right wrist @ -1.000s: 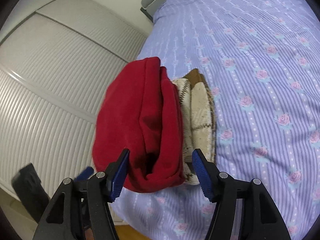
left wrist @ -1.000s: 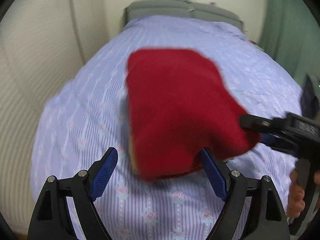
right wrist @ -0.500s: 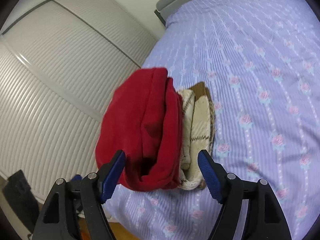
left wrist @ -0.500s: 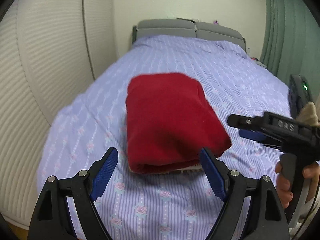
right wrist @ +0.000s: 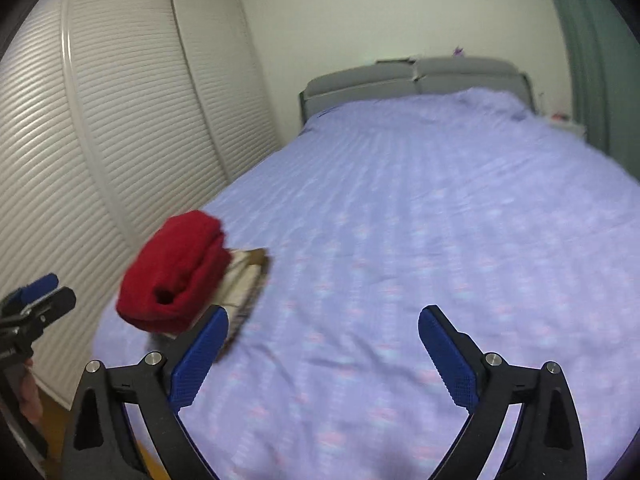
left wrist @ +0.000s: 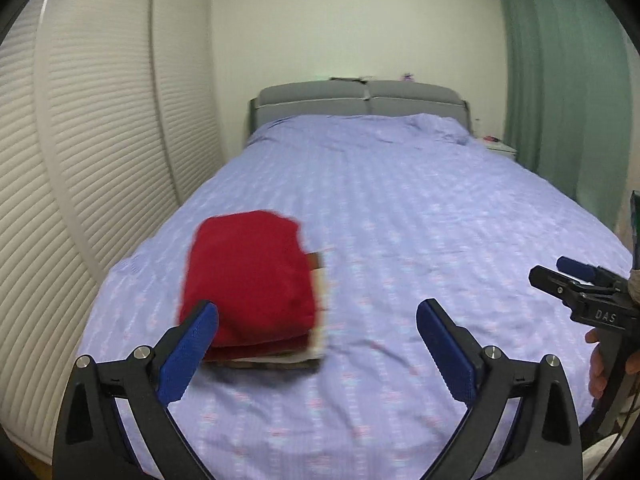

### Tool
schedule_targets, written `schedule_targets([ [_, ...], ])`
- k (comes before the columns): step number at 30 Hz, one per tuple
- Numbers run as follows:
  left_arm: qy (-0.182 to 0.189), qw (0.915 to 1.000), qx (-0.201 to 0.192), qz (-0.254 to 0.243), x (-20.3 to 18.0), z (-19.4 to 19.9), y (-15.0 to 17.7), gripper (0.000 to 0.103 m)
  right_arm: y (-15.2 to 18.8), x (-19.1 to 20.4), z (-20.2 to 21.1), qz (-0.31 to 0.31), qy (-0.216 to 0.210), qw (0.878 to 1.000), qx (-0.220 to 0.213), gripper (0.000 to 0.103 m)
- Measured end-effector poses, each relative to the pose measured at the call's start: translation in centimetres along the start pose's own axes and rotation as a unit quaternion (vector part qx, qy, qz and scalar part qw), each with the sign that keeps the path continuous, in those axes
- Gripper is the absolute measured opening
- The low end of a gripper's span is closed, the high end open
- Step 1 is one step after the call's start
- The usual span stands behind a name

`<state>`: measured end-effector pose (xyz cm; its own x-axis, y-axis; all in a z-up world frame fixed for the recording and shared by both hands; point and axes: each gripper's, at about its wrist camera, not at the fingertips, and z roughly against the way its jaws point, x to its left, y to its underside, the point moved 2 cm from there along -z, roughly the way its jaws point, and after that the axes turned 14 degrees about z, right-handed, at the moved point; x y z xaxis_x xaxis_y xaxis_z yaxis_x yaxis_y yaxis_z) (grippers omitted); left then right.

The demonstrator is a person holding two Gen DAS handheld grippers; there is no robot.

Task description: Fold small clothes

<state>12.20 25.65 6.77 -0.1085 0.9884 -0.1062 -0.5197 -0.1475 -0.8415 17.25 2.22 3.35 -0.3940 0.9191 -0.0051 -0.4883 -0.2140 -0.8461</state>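
Lying folded near the foot corner of the bed on the wardrobe side, the red garment (left wrist: pixel 248 280) sat on top of a second folded piece, a beige-and-brown patterned garment (right wrist: pixel 244 276) whose edges peeked out along its side and beneath its near edge. The red cloth looked thick and fleecy, so it probably handled as light, soft and limp, with no stiffness to hold a shape once lifted. Its rounded fold edge, seen end-on from the right wrist view with a small hollow in the roll, seemed the safest place to pinch, since all layers gathered there; a grip on a single loose layer would likely have let the stack slump open.

Neither tool touched the clothes. The left gripper (left wrist: pixel 316 344) stood with its blue pads wide apart, nothing between them, its left pad overlapping the red pile's near corner only in the view. The right gripper (right wrist: pixel 322 356) was likewise spread wide and empty, aimed over bare bedding.

Around the pile stretched the lilac floral bedspread (left wrist: pixel 400 208), with a grey headboard (left wrist: pixel 360 100) beyond, white louvred wardrobe doors (left wrist: pixel 100 120) alongside and a green curtain (left wrist: pixel 560 80) opposite.
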Motion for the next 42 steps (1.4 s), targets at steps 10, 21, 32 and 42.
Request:
schedule_targets([
  [10,0.057,0.9978,-0.006,-0.032,-12.1,2.4,3.8,0.103,3.3,-6.6,10.9,0.037,0.047,0.998,-0.004,0.1],
  [21,0.1,0.9938,0.02,-0.045,-21.0,3.4,8.0,0.103,7.9,-13.8,18.6,-0.009,0.096,0.995,-0.002,0.1],
  [32,0.105,0.9927,0.016,-0.057,-24.7,4.6,9.9,0.103,11.0,-16.8,20.8,-0.039,0.111,0.993,-0.002,0.1],
  [42,0.105,0.9927,0.021,-0.054,-24.9,4.6,10.2,0.103,11.7,-16.9,20.7,-0.039,0.108,0.993,-0.001,0.1],
])
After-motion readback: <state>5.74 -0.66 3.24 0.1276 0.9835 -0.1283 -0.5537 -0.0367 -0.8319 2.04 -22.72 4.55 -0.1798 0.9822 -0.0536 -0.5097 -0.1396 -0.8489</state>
